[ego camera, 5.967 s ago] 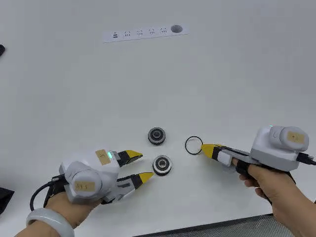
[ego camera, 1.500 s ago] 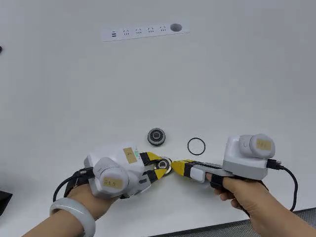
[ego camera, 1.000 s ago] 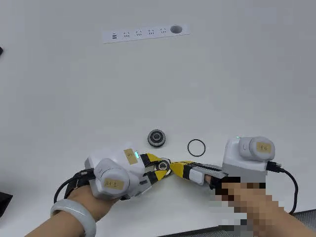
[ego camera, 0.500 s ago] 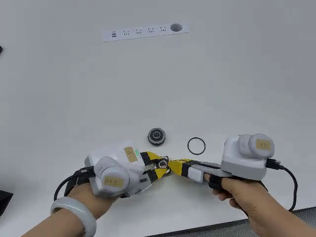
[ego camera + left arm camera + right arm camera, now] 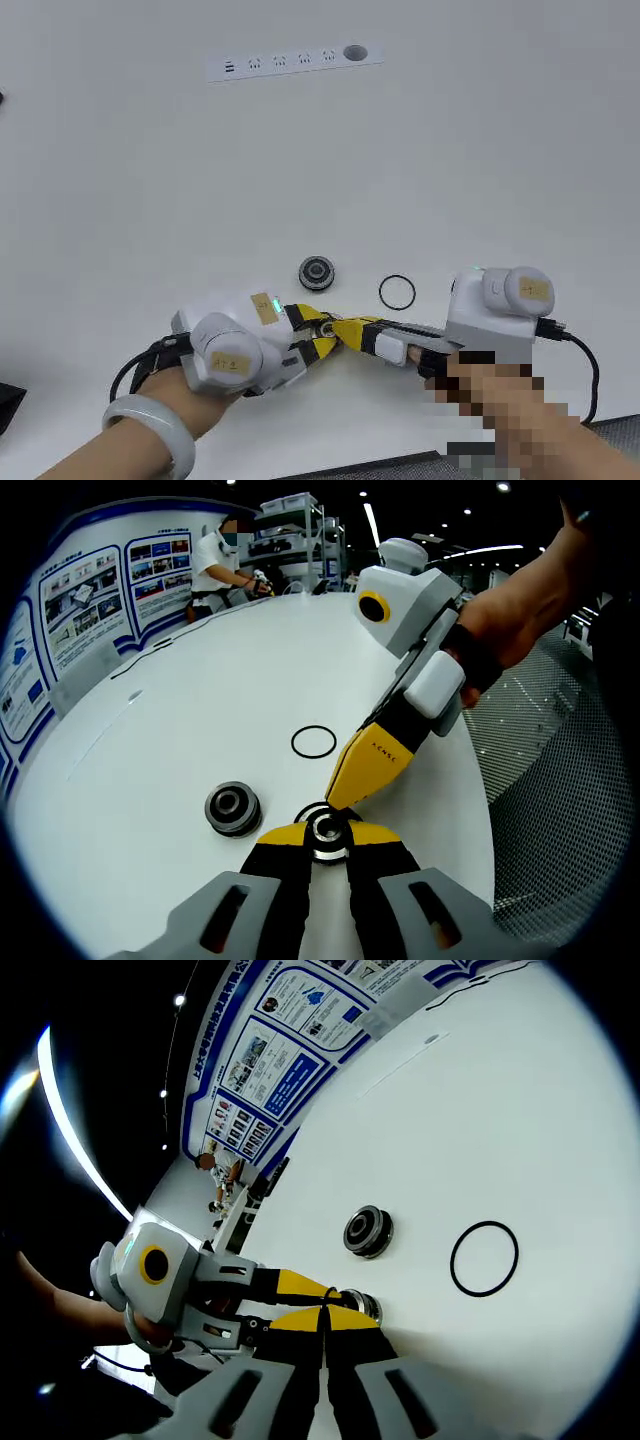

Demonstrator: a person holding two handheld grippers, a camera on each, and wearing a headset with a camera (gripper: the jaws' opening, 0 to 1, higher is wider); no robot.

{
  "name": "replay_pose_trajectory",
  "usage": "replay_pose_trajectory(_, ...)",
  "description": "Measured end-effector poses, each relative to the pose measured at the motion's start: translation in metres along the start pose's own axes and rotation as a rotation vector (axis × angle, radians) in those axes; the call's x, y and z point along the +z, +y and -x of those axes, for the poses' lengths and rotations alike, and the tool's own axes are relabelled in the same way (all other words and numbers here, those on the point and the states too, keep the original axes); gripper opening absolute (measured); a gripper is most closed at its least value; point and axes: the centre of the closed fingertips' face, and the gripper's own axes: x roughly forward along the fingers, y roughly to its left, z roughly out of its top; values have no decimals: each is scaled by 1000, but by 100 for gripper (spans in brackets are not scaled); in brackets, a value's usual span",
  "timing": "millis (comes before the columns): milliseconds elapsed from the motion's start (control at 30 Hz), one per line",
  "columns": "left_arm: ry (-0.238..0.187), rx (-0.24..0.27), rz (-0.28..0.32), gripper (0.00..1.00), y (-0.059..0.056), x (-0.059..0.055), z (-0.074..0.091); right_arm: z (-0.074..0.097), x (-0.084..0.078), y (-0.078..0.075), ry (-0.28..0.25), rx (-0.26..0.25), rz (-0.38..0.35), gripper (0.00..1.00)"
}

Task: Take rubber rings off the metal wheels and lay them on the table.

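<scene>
A small metal wheel (image 5: 327, 833) sits between the yellow tips of my left gripper (image 5: 325, 832), which is shut on it; the same pair is at the table's near middle, left gripper (image 5: 318, 333). My right gripper (image 5: 345, 330) comes in from the right with its jaws pressed together at the wheel's rim, where a thin black rubber ring (image 5: 301, 811) stands out from the wheel. In the right gripper view the held wheel (image 5: 360, 1305) lies just beyond my right gripper (image 5: 322, 1322). A second wheel (image 5: 316, 272) with its ring on rests on the table. A loose rubber ring (image 5: 397, 292) lies flat beside it.
A white power strip (image 5: 290, 62) lies at the far side of the white table (image 5: 480, 160). The table's near edge runs just below the hands. A person stands far off at another bench (image 5: 225, 555).
Six seconds ago both grippers were apart and the wheel lay free. The left gripper has since shut on it; in the last second the right tips slid left onto the wheel's rim.
</scene>
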Motion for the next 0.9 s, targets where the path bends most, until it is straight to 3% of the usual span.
replay_pose_trajectory(367, -21, -5, 7, 15, 1, 0, 1, 1, -2, -7, 5, -26, 1, 2)
replay_pose_trajectory(900, -48, 32, 36, 28, 7, -6, 15, 1, -3, -6, 9, -27, 0, 2)
